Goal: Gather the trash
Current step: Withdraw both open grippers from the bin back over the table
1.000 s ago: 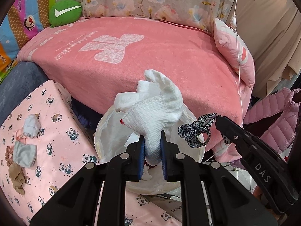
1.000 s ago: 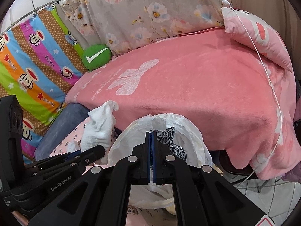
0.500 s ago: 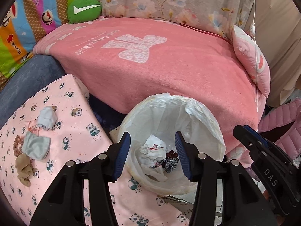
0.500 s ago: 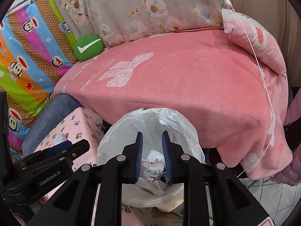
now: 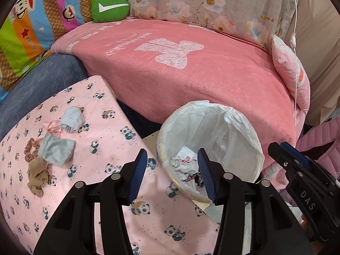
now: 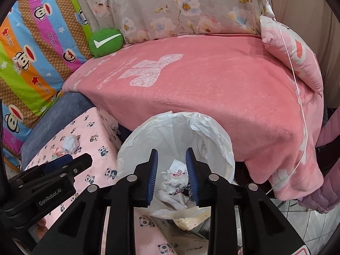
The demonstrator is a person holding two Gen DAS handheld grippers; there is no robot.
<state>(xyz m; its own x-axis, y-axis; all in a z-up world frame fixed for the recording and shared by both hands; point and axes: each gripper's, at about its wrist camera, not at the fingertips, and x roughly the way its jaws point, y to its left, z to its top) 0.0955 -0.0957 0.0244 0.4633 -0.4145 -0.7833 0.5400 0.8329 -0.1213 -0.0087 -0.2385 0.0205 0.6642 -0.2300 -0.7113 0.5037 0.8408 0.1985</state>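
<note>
On the far left of the left tongs (image 5: 172,171), small bits are left lying on the panda-cloth table (image 5: 89,191): a grey pouch (image 5: 56,149), a pale blue wad (image 5: 72,116), a brown stocking (image 5: 38,177) and a scrunchie (image 5: 30,146). A second ago a white sock was pinched by the left tongs. Now those tongs are held about half open and nothing is held in them. The right tongs (image 6: 172,174) were shut on a spotted hair tie before. Now their jaws are opening, and nothing is caught between them.

So both things have been dropped, and two pieces of trash are done. Just past both tongs, the bin with a white bag (image 5: 212,127) is seen. In it, the white sock (image 6: 174,193), the spotted hair tie (image 6: 187,188) and a paper tag (image 6: 178,169) can be seen. More trash must probably be fetched from the left.
</note>
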